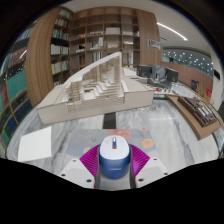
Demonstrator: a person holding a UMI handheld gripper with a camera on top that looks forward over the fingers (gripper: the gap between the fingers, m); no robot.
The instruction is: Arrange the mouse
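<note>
Gripper (pixel 113 172) low in view, 2 fingers with magenta pads (pixel 85 163) at either side of a mouse (pixel 112 157). Mouse is blue and white with a pink/purple top, sits between the fingers, both pads look pressed against its sides, so jaws clamped on the mouse. Can't tell if the mouse rests on the table (pixel 60 125) or is lifted just off it.

Table is pale, marbled, glossy. White paper sheet (pixel 35 146) lies on it to the left of the fingers, apart from them. Just ahead of the mouse, a small pad-like patch with orange and dark marks (pixel 123 133), too small to read. A similar small item (pixel 146 143) to the right of it, near the right finger.

Beyond, on the table's far part, a big light wooden architectural model (pixel 100 88) with stepped walls. Right of it, a wooden tray-like stand (pixel 196 110) with bits on it. Background: tall bookshelves (pixel 60 45), ceiling light strips (pixel 172 32).
</note>
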